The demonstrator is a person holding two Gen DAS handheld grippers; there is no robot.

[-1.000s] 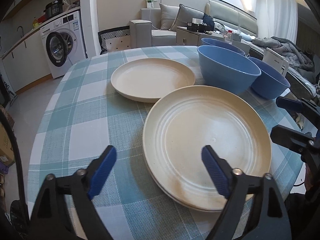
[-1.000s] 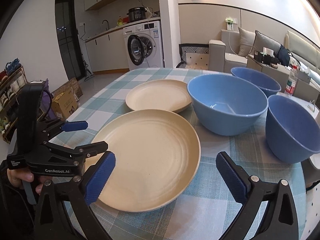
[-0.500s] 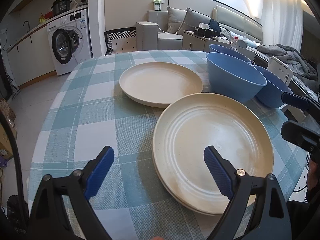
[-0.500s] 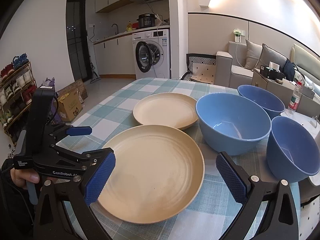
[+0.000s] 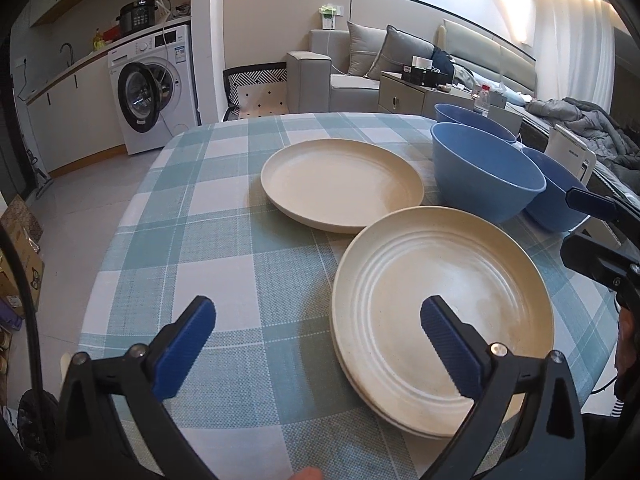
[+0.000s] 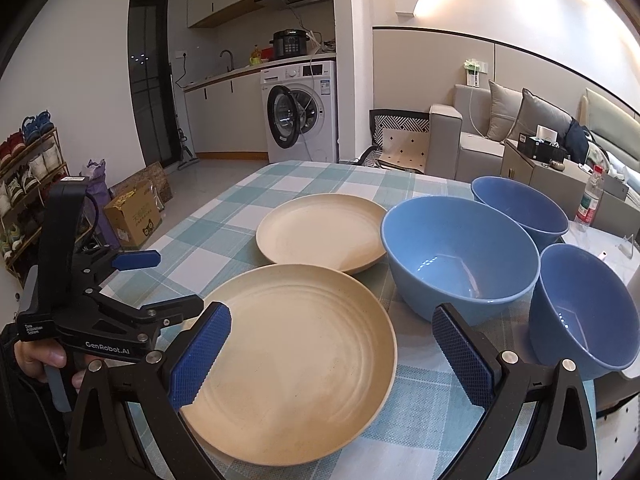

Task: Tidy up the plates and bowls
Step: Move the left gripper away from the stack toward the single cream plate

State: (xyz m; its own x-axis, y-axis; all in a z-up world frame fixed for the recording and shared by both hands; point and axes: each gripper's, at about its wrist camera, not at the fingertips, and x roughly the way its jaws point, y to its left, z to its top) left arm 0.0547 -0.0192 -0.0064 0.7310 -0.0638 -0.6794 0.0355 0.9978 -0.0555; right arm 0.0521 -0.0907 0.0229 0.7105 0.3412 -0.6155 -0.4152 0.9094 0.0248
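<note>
Two cream plates lie stacked (image 5: 440, 300) at the near right of the checked table (image 5: 200, 220); a single cream plate (image 5: 340, 184) lies behind them. Three blue bowls stand to the right: a large one (image 5: 484, 172), one behind it (image 5: 472, 118) and one at the edge (image 5: 556, 196). My left gripper (image 5: 318, 320) hovers over the stack's left rim, its jaws opening with nothing gripped. In the right wrist view my right gripper (image 6: 332, 332) stands open above the stack (image 6: 292, 356), near the large bowl (image 6: 460, 252). The left gripper (image 6: 160, 282) shows there in a hand.
The table's right edge runs close behind the bowls, with a white appliance (image 5: 568, 152) just past it. A washing machine (image 6: 300, 120), a sofa (image 6: 500, 132), a cardboard box (image 6: 134, 216) and a shoe rack (image 6: 28, 184) stand around the room.
The left gripper's jaws have spread a little wider. Both views have tilted up slightly, showing more of the room. Plates and bowls have not moved.
</note>
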